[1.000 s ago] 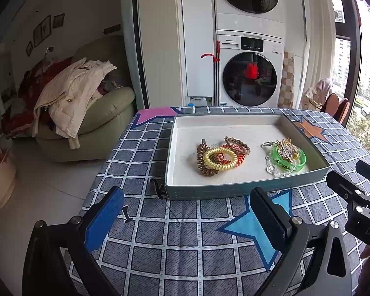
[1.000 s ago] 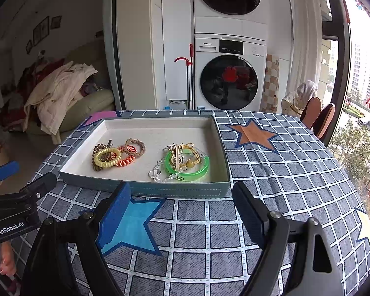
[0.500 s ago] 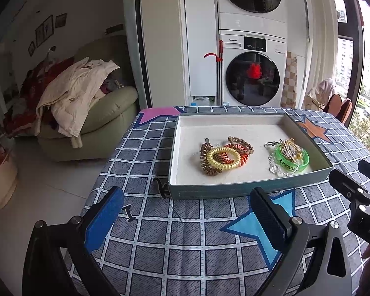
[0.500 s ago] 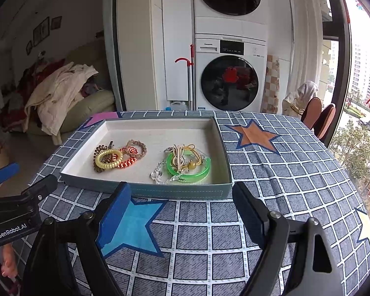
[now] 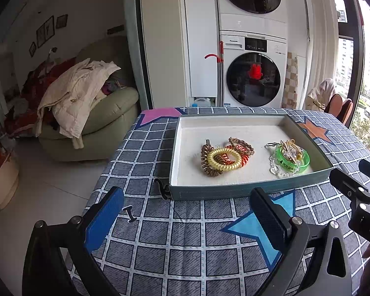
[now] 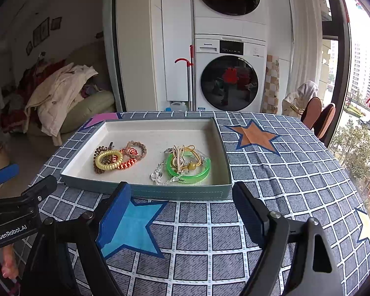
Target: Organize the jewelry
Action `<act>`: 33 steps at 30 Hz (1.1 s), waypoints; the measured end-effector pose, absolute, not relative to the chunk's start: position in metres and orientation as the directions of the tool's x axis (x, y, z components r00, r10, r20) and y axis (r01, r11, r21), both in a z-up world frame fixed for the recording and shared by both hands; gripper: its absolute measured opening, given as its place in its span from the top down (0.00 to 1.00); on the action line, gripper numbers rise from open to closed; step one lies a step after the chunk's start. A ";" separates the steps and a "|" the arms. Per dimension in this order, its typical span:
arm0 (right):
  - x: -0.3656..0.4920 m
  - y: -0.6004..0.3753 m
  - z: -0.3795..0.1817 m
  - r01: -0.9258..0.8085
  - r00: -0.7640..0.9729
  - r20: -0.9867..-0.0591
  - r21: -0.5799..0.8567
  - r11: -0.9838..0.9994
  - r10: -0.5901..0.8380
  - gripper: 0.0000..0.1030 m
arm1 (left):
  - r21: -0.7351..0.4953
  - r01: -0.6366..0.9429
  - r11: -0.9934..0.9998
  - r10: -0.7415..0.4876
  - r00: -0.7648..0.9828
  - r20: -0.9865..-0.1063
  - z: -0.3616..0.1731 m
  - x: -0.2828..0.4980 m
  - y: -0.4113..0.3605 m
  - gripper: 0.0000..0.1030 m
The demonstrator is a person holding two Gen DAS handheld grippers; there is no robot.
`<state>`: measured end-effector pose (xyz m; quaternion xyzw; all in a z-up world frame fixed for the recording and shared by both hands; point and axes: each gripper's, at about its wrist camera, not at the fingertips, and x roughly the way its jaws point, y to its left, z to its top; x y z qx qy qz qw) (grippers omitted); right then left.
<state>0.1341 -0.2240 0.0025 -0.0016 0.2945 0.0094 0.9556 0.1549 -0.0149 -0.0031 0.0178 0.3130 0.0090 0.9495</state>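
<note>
A shallow grey-green tray (image 5: 236, 192) (image 6: 145, 192) with a white inside sits on the checked tablecloth. In it lie a yellow spiral hair tie (image 5: 224, 159) (image 6: 109, 159) over brown and orange ones, and to their right a green bangle (image 5: 293, 163) (image 6: 188, 167) with a clear chain and gold-coloured cords. Two small dark hairpins (image 5: 162, 189) (image 5: 129, 214) lie on the cloth left of the tray. My left gripper (image 5: 185, 218) and my right gripper (image 6: 182, 211) both hover open in front of the tray, nothing between their fingers.
The table's left edge drops to a tiled floor with a green armchair (image 5: 96, 118) piled with clothes. Stacked washing machines (image 6: 230, 74) stand behind the table. Chairs (image 6: 318, 118) and a window are at the far right. A person's hand (image 6: 7, 264) holds the left gripper's handle.
Both views have drifted very slightly; the tray and jewelry have not moved and both grippers remain open.
</note>
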 end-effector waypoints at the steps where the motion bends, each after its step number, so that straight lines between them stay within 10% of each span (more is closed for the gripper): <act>1: 0.134 -0.224 0.003 -0.019 0.826 -0.563 0.002 1.000 0.017 0.16 | 0.038 -0.005 0.999 0.027 0.804 -0.594 -0.003 0.155 -0.015 0.00; 33: 0.135 -0.222 0.004 -0.022 0.826 -0.563 0.006 1.000 0.021 0.16 | 0.039 -0.002 0.999 0.025 0.801 -0.598 -0.004 0.153 -0.018 0.00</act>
